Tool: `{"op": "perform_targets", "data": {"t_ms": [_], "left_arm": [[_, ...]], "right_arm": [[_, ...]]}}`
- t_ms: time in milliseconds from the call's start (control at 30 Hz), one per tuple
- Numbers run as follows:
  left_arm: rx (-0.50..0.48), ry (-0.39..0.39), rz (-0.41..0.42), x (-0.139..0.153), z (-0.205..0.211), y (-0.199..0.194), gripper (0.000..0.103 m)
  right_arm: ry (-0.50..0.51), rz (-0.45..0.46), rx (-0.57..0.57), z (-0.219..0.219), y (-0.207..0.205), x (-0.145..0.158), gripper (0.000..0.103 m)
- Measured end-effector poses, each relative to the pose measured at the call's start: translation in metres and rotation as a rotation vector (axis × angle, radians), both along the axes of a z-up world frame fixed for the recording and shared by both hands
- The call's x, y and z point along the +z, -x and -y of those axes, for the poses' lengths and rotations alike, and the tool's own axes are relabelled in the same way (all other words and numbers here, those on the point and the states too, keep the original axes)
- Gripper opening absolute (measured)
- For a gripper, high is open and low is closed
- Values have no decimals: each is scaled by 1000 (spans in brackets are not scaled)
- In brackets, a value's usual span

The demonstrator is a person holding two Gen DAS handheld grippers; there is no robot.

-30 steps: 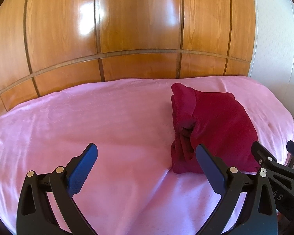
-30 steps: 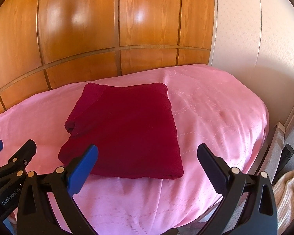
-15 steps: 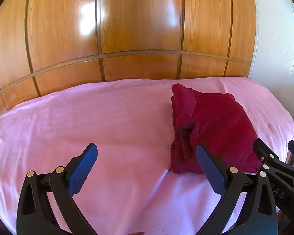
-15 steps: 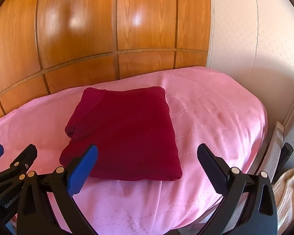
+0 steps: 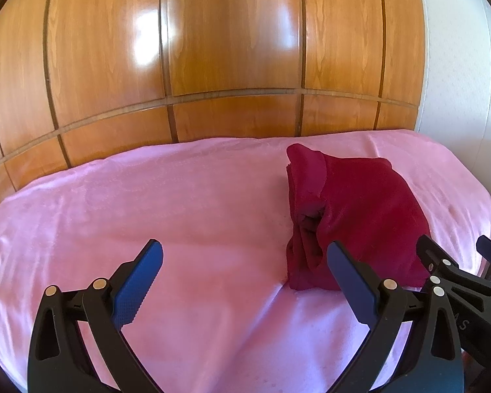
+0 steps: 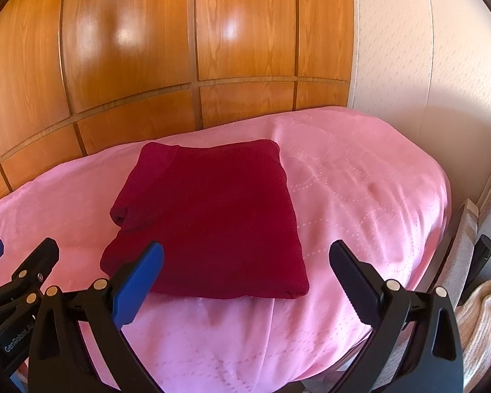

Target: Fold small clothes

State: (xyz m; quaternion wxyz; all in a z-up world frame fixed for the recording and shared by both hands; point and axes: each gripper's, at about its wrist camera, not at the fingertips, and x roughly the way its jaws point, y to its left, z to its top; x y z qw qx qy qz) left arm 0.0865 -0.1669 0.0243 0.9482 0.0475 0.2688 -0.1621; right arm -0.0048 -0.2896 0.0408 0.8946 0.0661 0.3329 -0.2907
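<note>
The folded maroon garment (image 6: 209, 219) is found centre-frame on the pink bedspread (image 6: 360, 196), directly ahead of the right gripper (image 6: 245, 276) (nearer one), both grippers being held wide, empty; left gripper (image 5: 244, 276).

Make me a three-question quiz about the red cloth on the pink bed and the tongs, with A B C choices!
1. Where does the cloth lie?
A. on the bed
B. on the floor
C. in the tongs

2. What colour is the cloth?
A. green
B. dark red
C. white

3. How do the left tongs and right tongs stand?
A. both shut
B. one shut
C. both open

Answers: 1 A, it rests flat on the pink cover; 2 B, it shows dark red in both views; 3 C, their fingers are spread wide and hold nothing.
</note>
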Motion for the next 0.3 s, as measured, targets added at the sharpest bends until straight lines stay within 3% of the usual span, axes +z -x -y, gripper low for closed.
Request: {"op": "perform_targets", "data": {"t_ms": [300], "left_arm": [[-1, 11, -34, -2, -3, -5, 99]], "right_arm": [[6, 18, 5, 1, 1, 2, 101]]}}
